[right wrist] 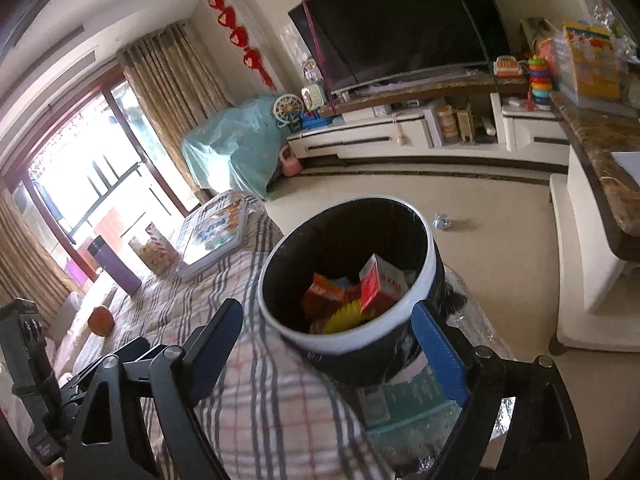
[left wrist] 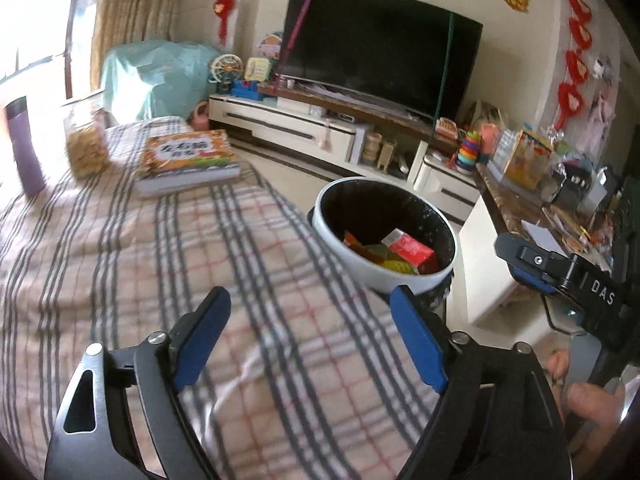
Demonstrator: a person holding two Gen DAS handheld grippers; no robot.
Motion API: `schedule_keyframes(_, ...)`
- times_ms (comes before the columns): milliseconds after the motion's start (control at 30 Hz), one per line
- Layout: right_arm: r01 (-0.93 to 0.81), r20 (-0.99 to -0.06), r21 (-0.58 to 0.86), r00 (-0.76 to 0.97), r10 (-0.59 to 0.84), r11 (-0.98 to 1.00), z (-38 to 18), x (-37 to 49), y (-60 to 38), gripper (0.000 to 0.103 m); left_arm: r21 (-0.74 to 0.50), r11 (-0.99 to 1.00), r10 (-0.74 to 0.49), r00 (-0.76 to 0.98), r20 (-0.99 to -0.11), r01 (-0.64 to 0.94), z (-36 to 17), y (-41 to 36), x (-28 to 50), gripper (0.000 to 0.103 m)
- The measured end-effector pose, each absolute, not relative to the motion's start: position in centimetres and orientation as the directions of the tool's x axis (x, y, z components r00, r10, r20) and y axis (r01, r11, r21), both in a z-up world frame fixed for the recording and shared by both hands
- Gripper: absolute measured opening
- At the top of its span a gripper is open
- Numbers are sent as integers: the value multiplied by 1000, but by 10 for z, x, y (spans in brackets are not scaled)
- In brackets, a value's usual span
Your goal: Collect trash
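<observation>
Both grippers spread wide, holding nothing. Your left gripper (left wrist: 310, 324) hovers over the plaid-covered bench (left wrist: 120, 248), aimed forward; your right gripper (right wrist: 328, 340) tilts down at the trash bin (right wrist: 420, 280), cartons (right wrist: 380, 284) inside, beside the bench edge.

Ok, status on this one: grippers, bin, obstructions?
Left gripper open, empty. Right gripper open, empty. Trash bin holds cartons. Small scrap on floor beyond.

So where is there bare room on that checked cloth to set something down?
The near stretch of the cloth, between the book and the bin, is bare. The far end is crowded: book, jar, purple flask.
</observation>
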State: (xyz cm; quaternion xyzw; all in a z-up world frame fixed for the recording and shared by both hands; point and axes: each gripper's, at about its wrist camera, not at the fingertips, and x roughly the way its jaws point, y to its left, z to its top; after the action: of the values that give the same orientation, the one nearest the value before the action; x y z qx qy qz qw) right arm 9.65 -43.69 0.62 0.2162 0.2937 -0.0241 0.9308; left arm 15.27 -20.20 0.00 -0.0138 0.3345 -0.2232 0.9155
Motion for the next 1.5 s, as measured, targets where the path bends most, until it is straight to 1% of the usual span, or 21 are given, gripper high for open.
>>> schedule_keyframes(200,182,-507,337,862,15,924,7,57,-411,92,-176,910,-403,707,-581,374,-7,-179,118,90)
schedule_keyframes(367,169,-461,259,887,-32,951,19,34,-394,94,-161,918,-389,752,-532,361,-1,-165,91,90)
schedule_keyframes(400,168,-445,246,895,-43,955,22,29,-392,95,-155,920,-385,762,-521,359,2,-163,87,92)
schedule_keyframes(467,176,-398,220,914,-77,959,31,17,-386,101,-134,930,-363,798,-481,342,10,-158,74,97)
schedule_keyframes(500,182,-379,210,921,-91,961,33,12,-384,103,-129,934,-354,810,-468,334,12,-156,71,100)
schedule_keyframes(600,204,-324,164,935,-143,965,36,1,-377,103,-113,946,-323,852,-412,304,18,-149,57,103)
schedule_keyframes(767,210,-319,131,934,-159,969,24,-4,-366,103,-51,963,-265,892,-367,265,11,-146,41,103)
schedule_keyframes(1000,240,-303,80,931,-205,968,10,-9,-357,103,-4,973,-218,907,-359,232,-1,-143,37,103)
schedule_keyframes(1500,250,-309,57,925,-221,967,-1,-11,-352,103,11,981,-180,924,-338,195,-4,-134,33,103)
